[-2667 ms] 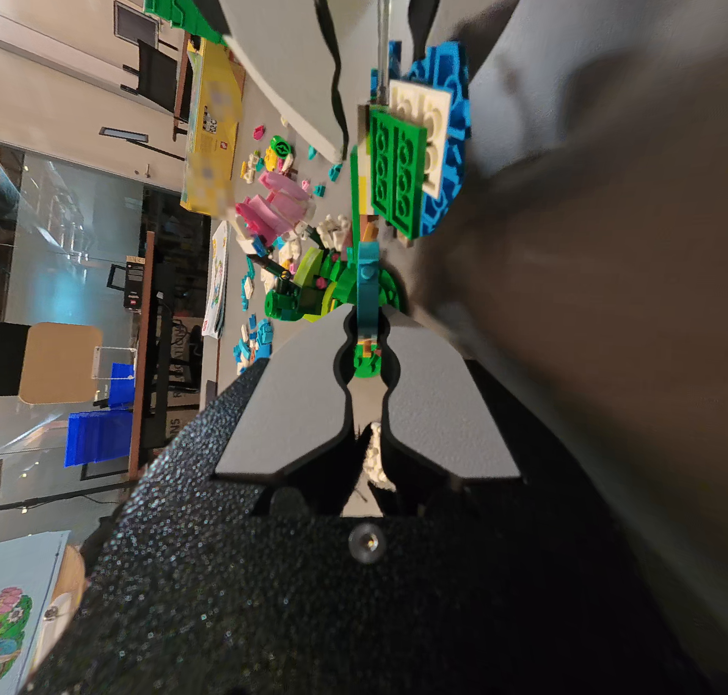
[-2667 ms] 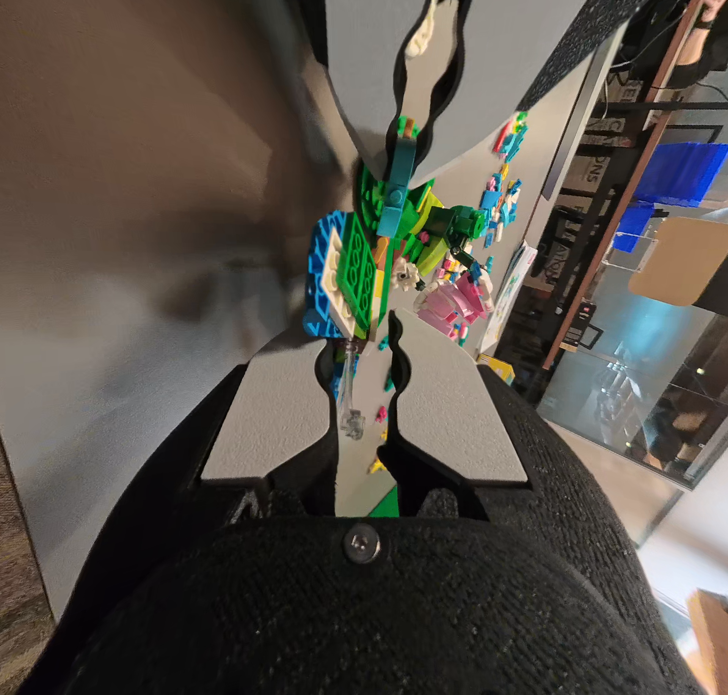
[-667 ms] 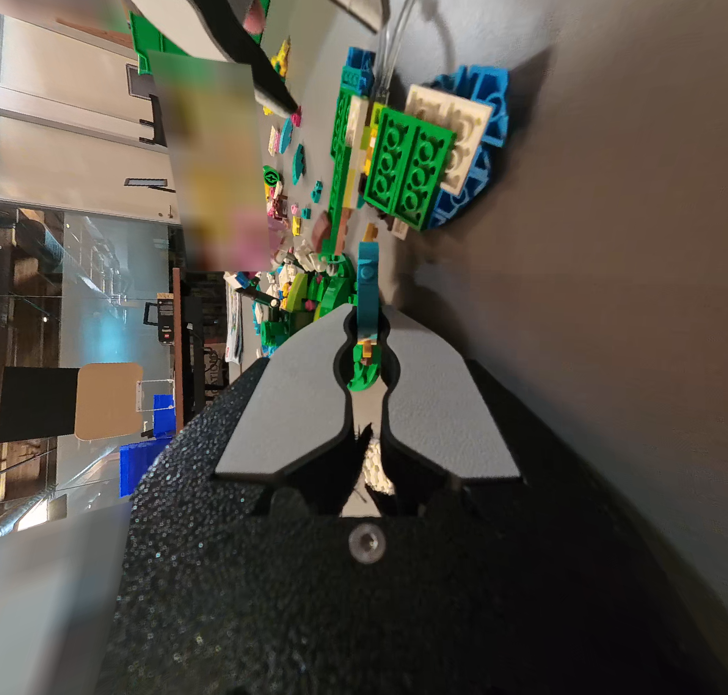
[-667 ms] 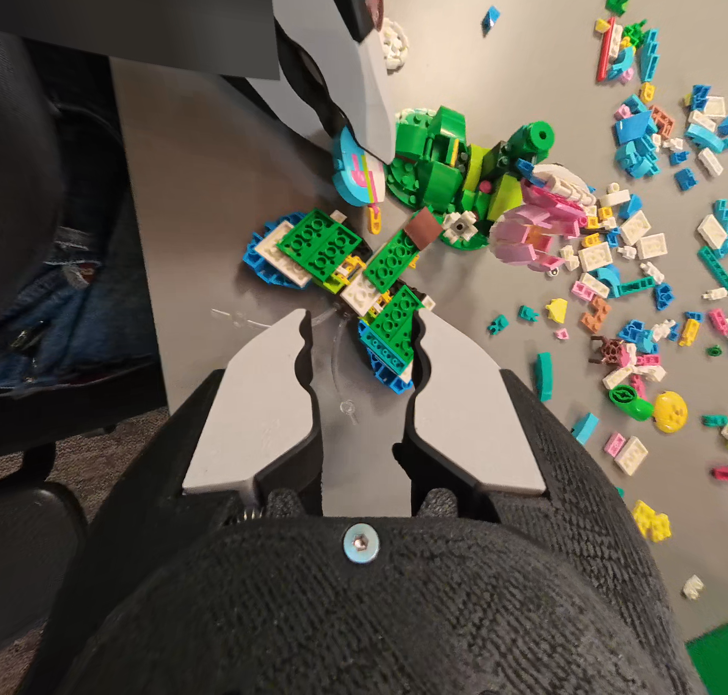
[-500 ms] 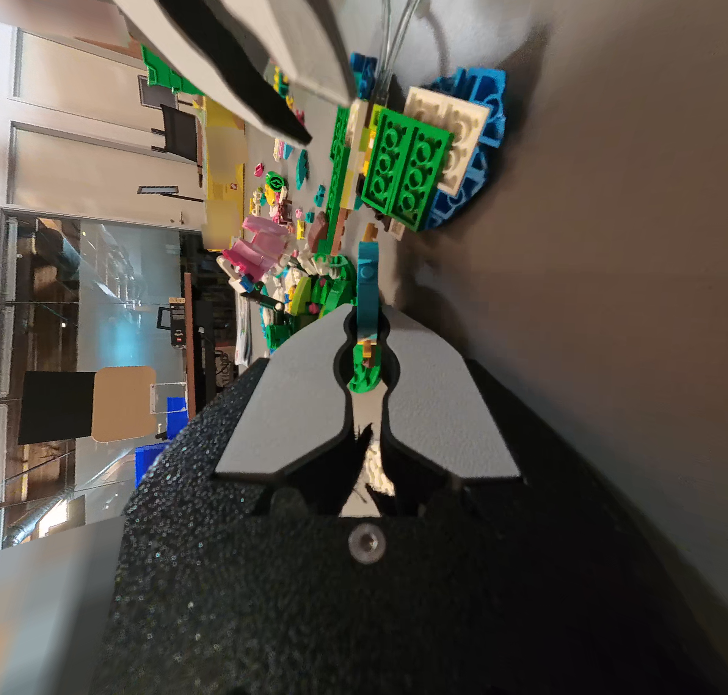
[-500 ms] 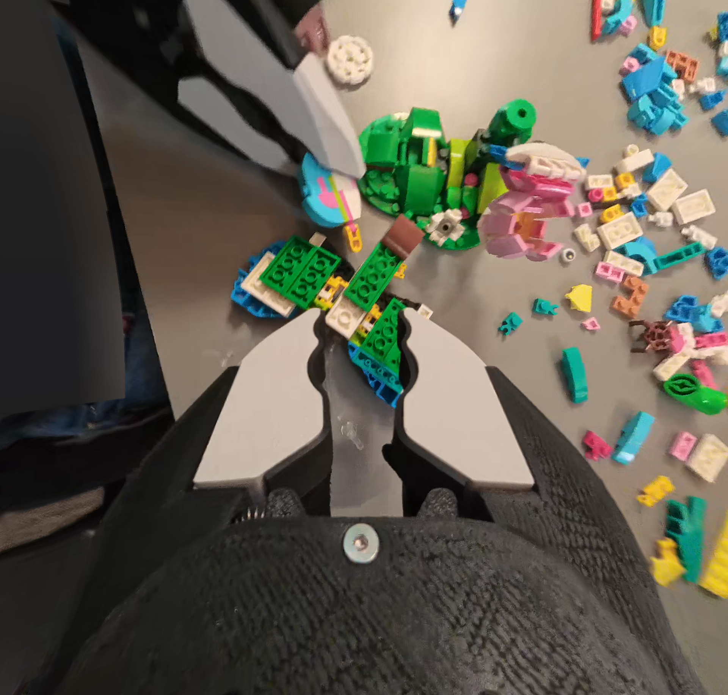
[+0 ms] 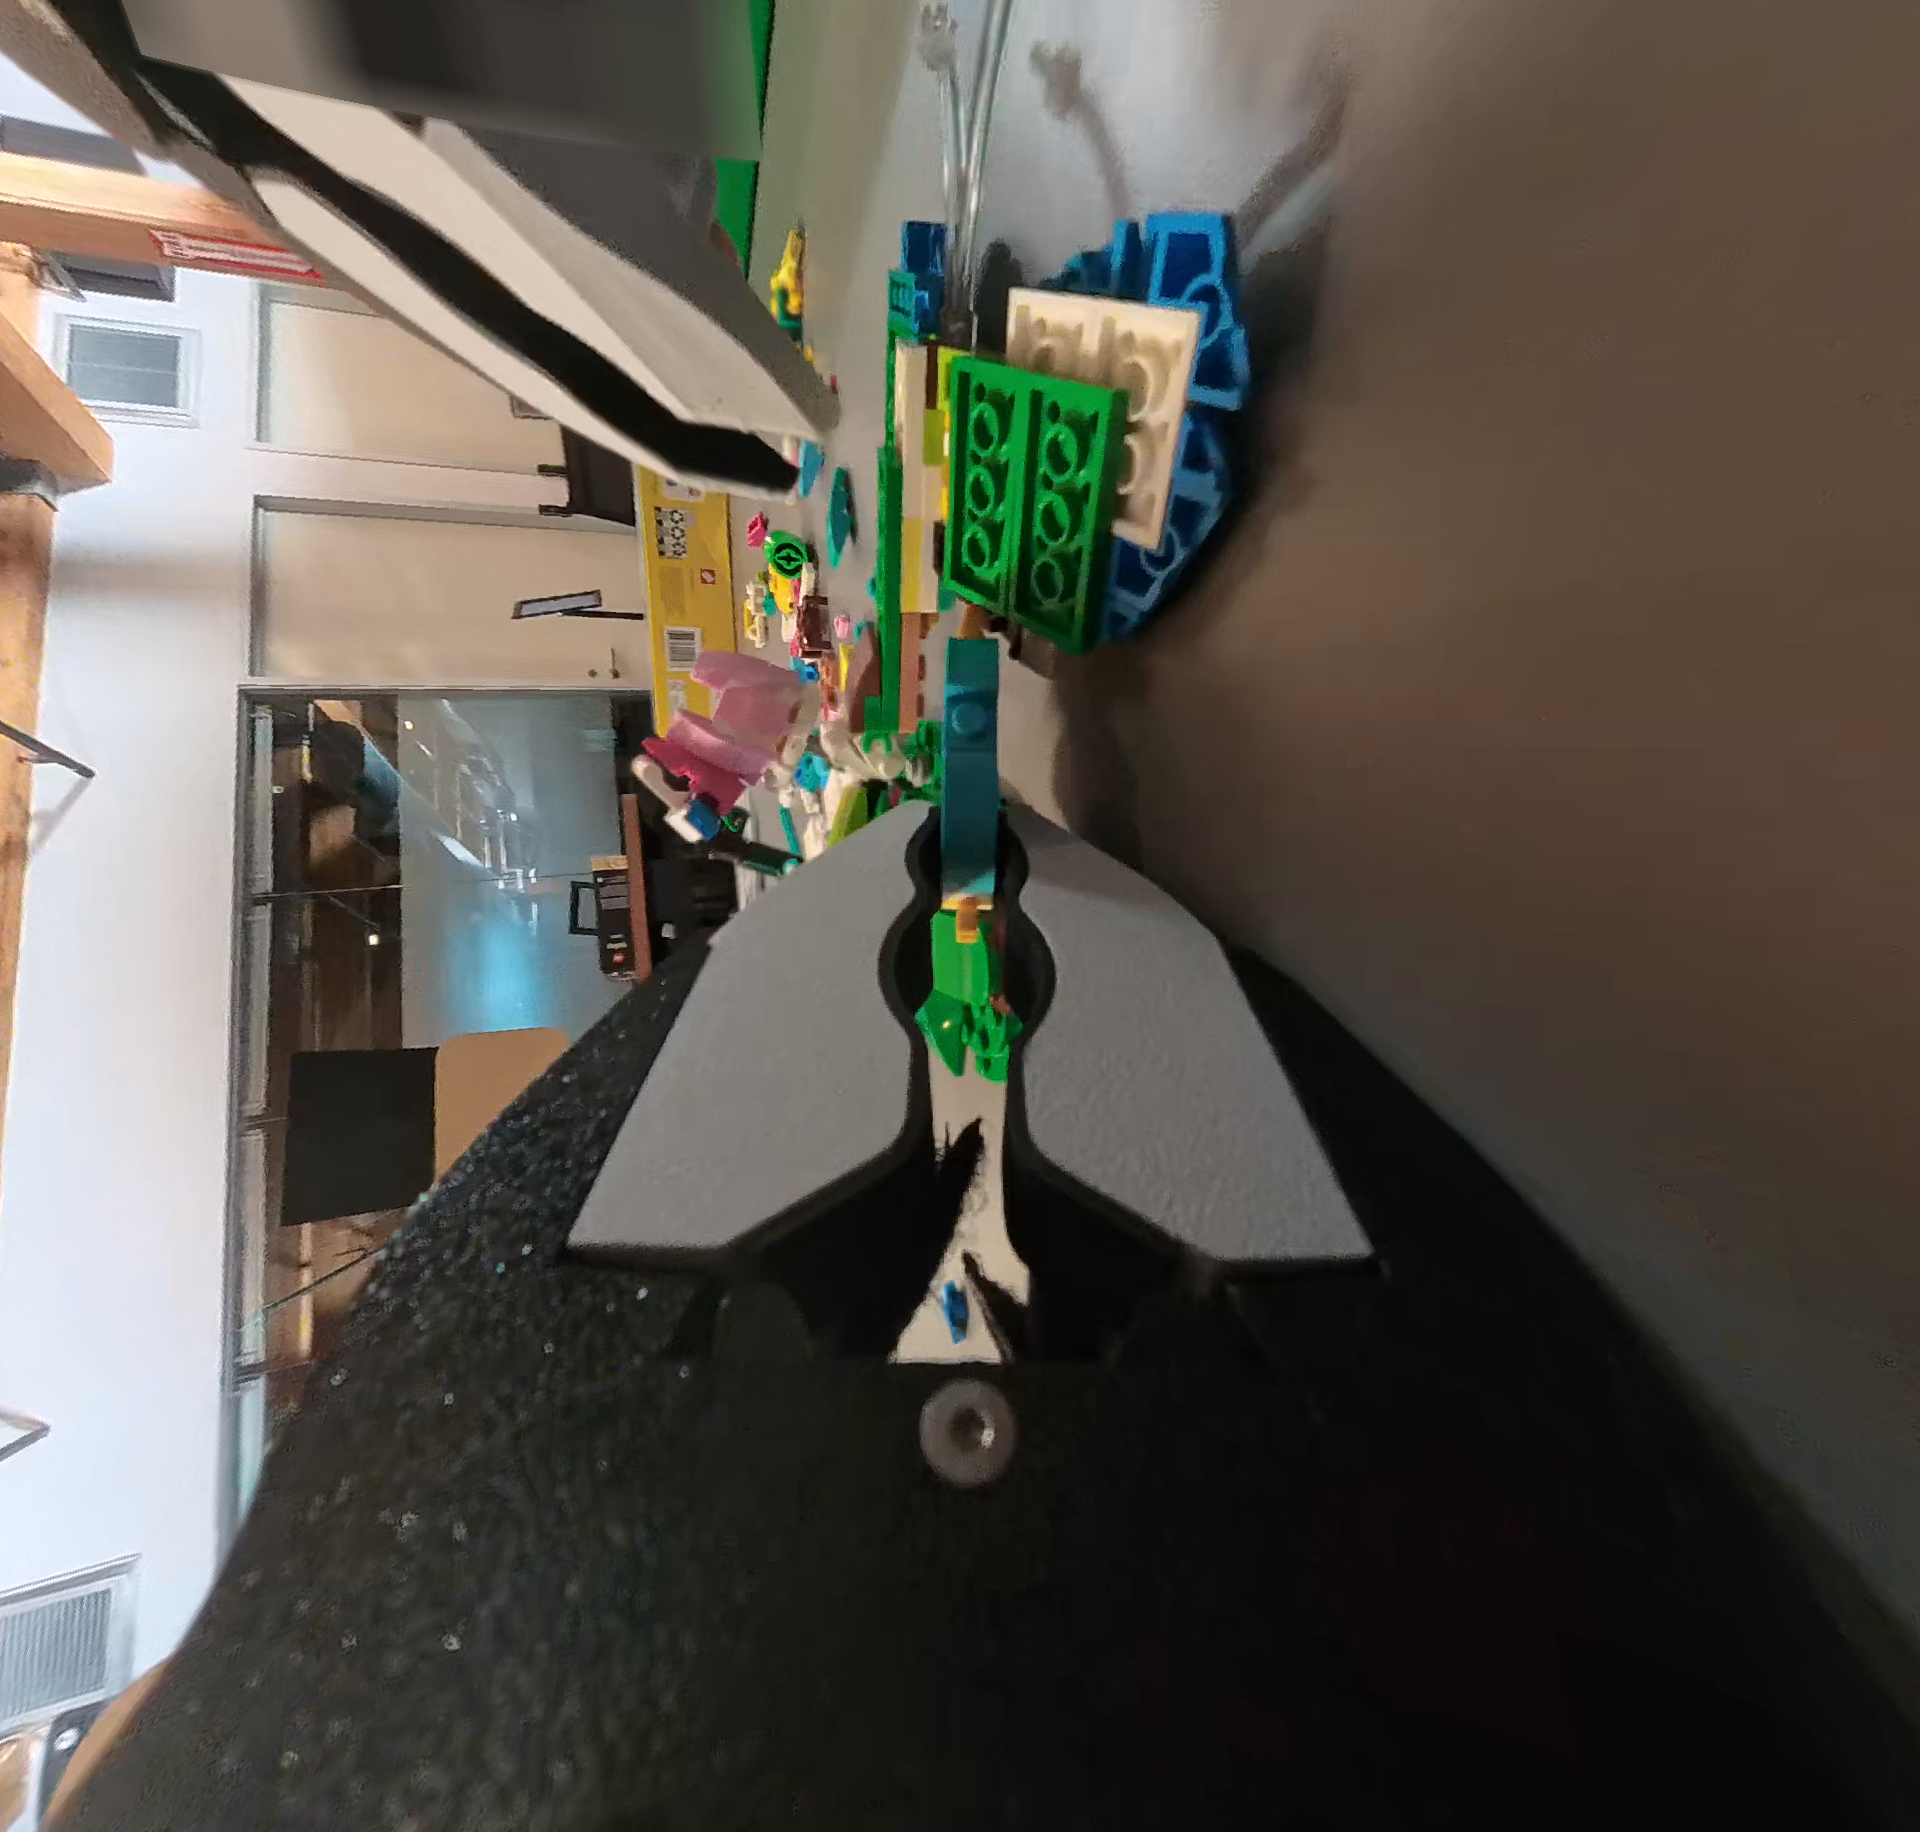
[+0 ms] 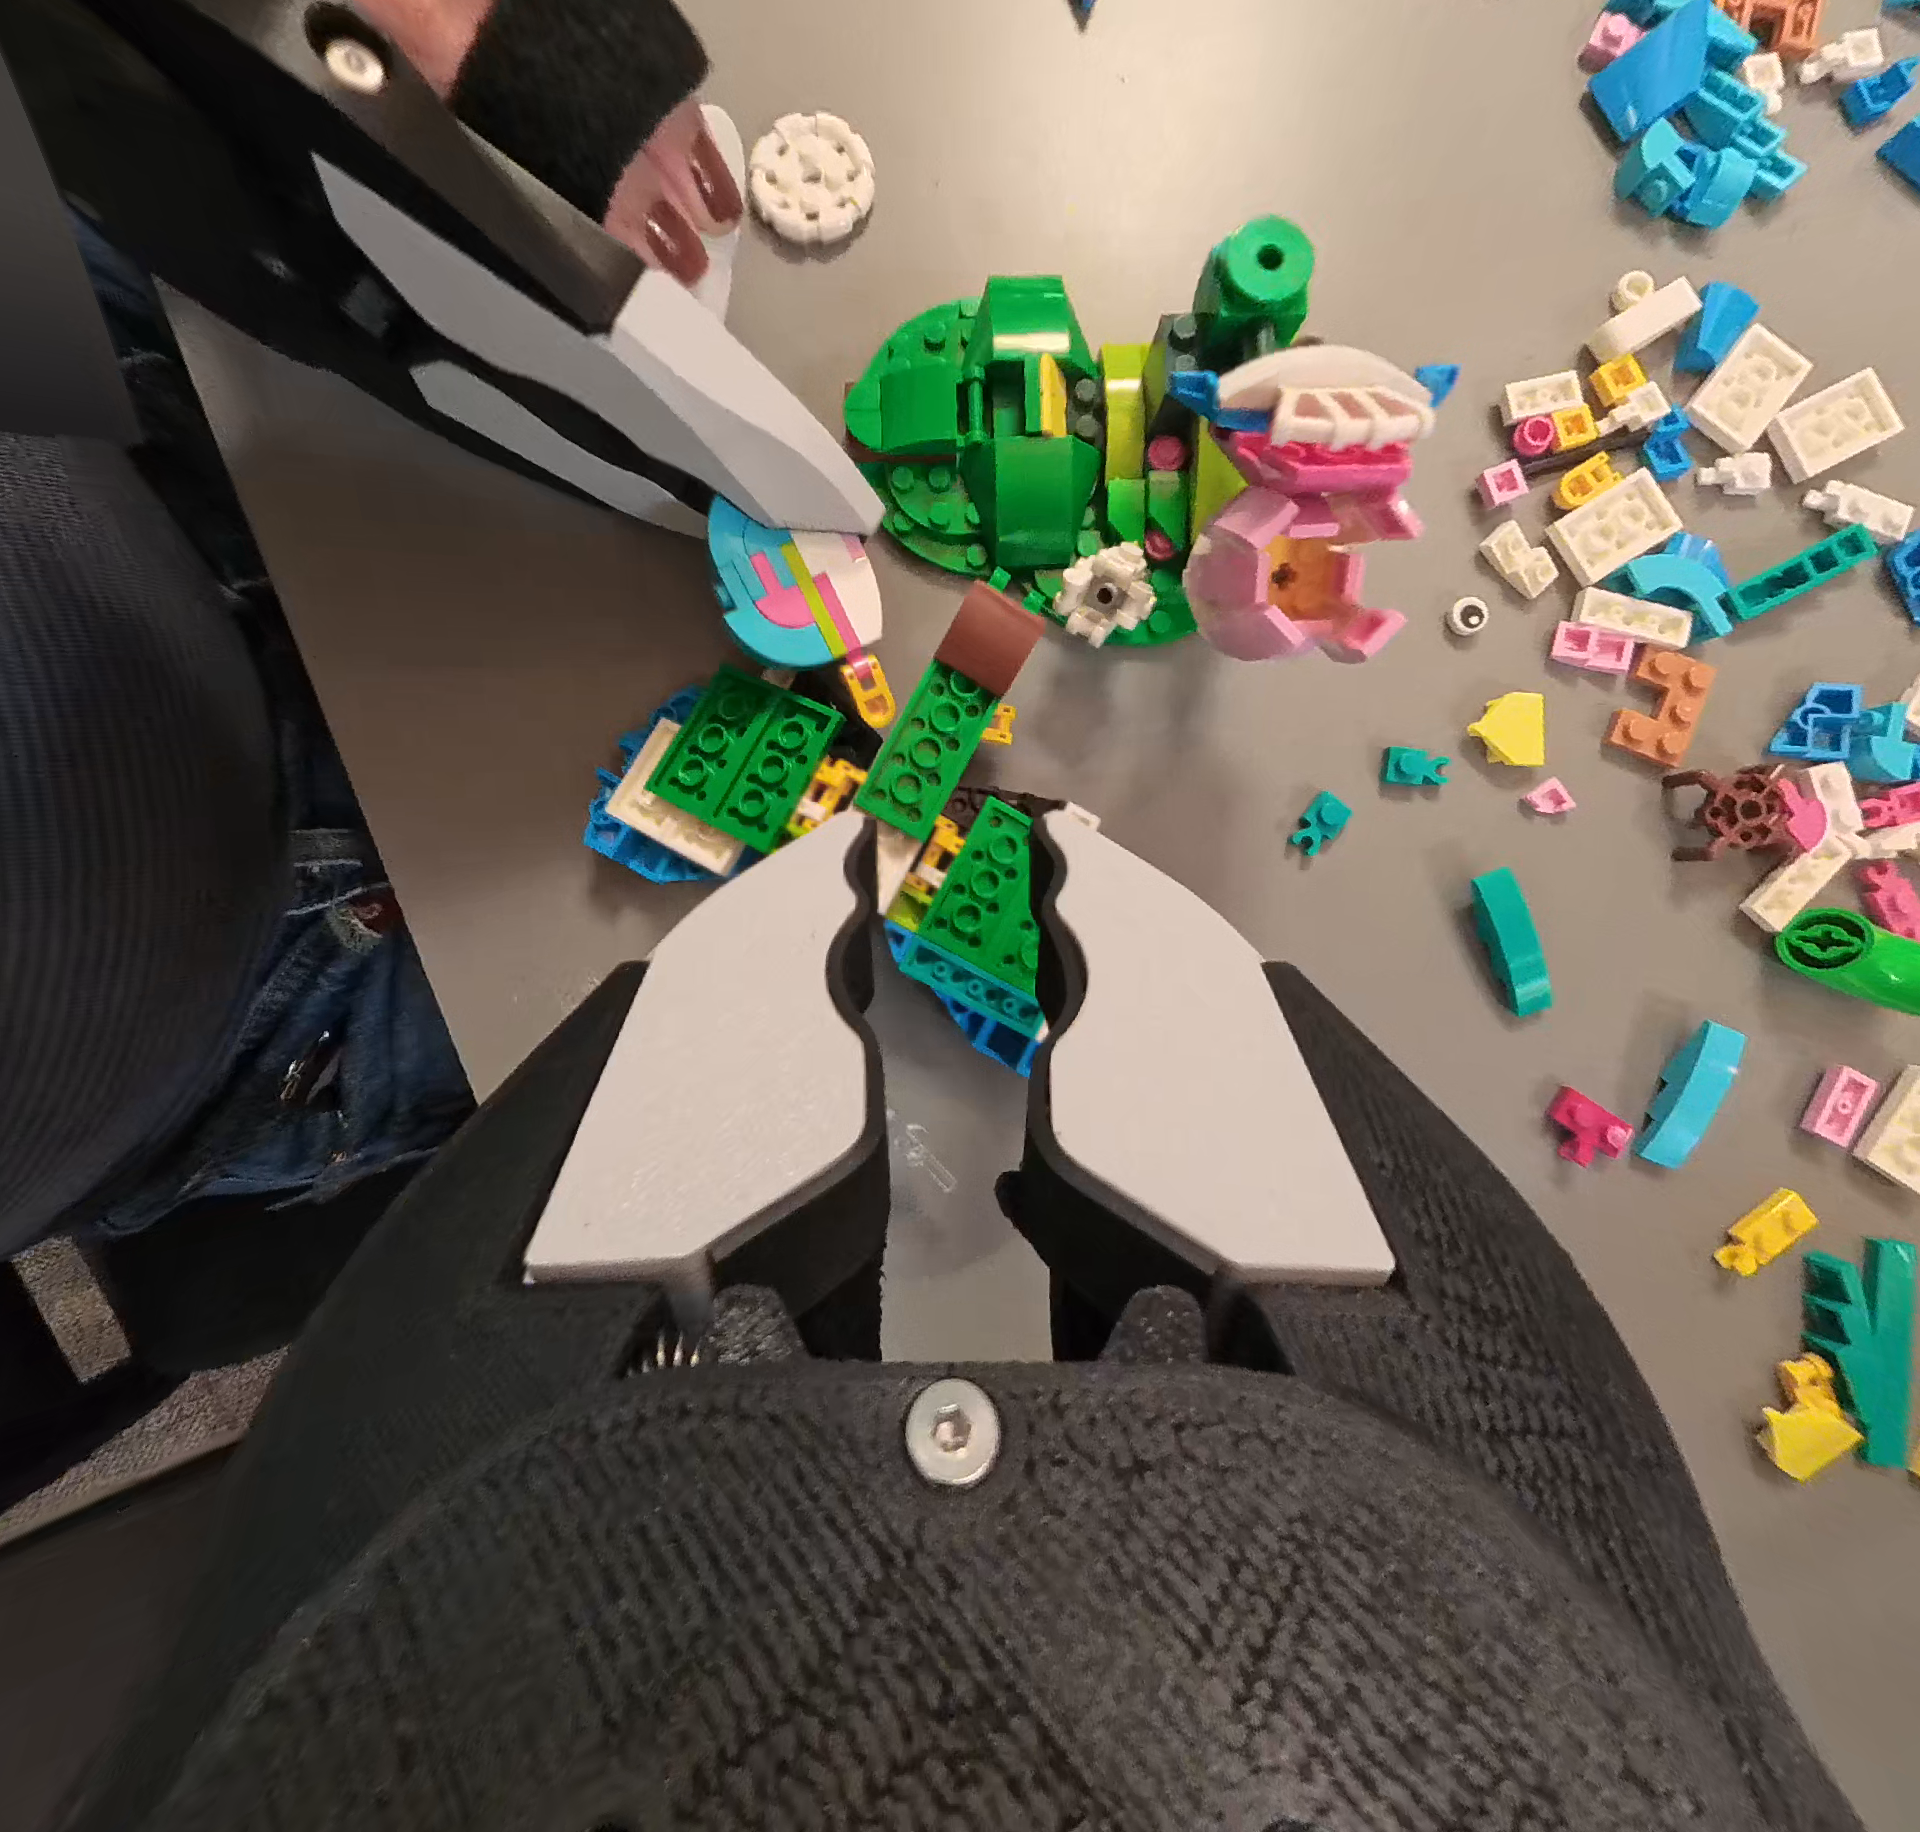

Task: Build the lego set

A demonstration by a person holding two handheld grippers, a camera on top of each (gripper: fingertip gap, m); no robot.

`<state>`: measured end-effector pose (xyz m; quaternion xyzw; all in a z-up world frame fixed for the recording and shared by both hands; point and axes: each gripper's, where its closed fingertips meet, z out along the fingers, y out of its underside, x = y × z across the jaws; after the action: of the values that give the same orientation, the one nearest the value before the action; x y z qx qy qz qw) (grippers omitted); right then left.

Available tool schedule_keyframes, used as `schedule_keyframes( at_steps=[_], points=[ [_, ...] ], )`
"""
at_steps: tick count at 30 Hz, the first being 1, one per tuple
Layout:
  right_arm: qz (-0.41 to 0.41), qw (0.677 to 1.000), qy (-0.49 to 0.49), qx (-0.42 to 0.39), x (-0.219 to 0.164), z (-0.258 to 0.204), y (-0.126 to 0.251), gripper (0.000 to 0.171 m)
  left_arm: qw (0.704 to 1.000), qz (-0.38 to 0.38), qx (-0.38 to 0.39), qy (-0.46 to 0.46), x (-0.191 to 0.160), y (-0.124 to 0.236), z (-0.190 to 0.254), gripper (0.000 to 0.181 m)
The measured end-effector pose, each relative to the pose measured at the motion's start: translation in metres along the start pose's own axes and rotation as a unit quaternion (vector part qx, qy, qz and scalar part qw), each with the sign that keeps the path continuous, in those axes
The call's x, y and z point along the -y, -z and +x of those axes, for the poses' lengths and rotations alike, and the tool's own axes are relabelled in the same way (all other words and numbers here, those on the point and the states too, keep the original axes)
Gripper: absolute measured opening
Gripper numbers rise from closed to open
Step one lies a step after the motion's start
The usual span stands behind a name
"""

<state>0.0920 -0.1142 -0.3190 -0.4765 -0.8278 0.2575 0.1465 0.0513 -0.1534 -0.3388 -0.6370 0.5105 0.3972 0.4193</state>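
Lego build (image 8: 1081, 452), green with a pink flower head, sits on a grey table (image 8: 1195, 68) beside a flatter assembly of green plates (image 8: 831, 764) on blue and white pieces; loose bricks (image 8: 1714, 535) in blue, white, pink and yellow are scattered to the right of both. In the right wrist view the right gripper (image 8: 951, 847) hangs over the near end of the plate assembly, its fingers parted on either side of a green wedge plate (image 8: 982, 899), and whether they touch it cannot be told; a clear curved stalk (image 8: 920, 1148) lies on the table between the fingers, nearer the camera. At upper left of the same view the left gripper (image 8: 831, 515) reaches in, a person's hand (image 8: 582, 89) on its handle, its fingers clenched on a round disc (image 8: 795, 582) of light blue, pink, white and lime, held just beside the green build; a white round plate (image 8: 810, 177) lies near the hand. The left wrist view, tilted sideways, shows the disc (image 7: 966, 795) edge-on, pinched between the fingers, with the plate assembly (image 7: 1039, 494) ahead and a yellow box (image 7: 681, 567) farther along the table.
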Motion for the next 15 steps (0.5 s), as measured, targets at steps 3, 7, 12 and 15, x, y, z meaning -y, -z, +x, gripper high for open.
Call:
schedule_keyframes(
  at_steps=[3,7,12,15],
  points=[
    [-0.011,1.000,-0.015,0.002,0.002,-0.004,-0.007,0.022,1.000,-0.001,0.005,-0.001,0.000,0.000,0.000,0.008],
    [-0.016,0.999,-0.035,0.017,0.007,-0.004,-0.014,0.019,1.000,-0.003,0.012,-0.004,0.000,0.000,-0.002,0.008],
    [-0.037,0.996,-0.061,0.054,0.009,-0.006,-0.019,0.020,1.000,-0.013,0.016,-0.008,-0.003,-0.001,-0.004,0.008],
    [-0.051,0.995,-0.064,0.058,0.006,-0.005,-0.021,0.025,1.000,-0.022,0.014,0.000,-0.007,-0.004,-0.005,0.008]
  ],
)
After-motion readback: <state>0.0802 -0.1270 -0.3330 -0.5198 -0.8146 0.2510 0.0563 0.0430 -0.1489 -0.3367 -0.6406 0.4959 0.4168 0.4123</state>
